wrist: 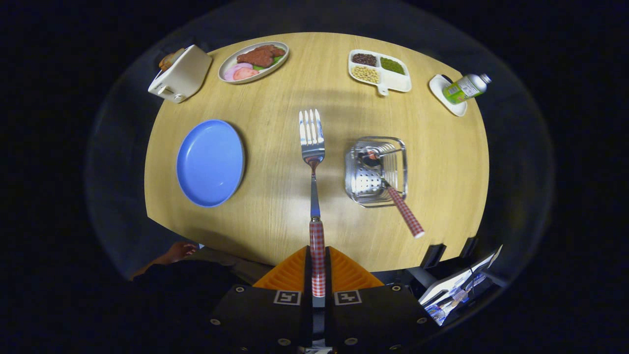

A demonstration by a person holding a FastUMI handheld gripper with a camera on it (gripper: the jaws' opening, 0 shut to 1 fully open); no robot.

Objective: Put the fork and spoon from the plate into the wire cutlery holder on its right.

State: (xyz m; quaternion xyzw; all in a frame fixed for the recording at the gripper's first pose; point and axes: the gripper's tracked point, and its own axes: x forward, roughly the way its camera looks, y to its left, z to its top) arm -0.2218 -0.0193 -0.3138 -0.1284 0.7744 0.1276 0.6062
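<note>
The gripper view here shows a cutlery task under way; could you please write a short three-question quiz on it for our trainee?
1. True or false: the gripper is shut on the checked-handled metal fork.
2. Where is the checked-handled spoon?
A. on the round blue plate
B. in the wire cutlery holder
C. on the wooden table
3. Fill in: the blue plate now holds ___ cutlery.

Key: 1 true; 2 B; 3 no.

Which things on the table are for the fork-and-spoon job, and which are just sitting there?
For the job: fork, held in the shut gripper; spoon, already standing in the wire holder; blue plate, now bare.

Just sitting there: toaster, plate of food, tray of beans, bottle on a small dish.
</note>
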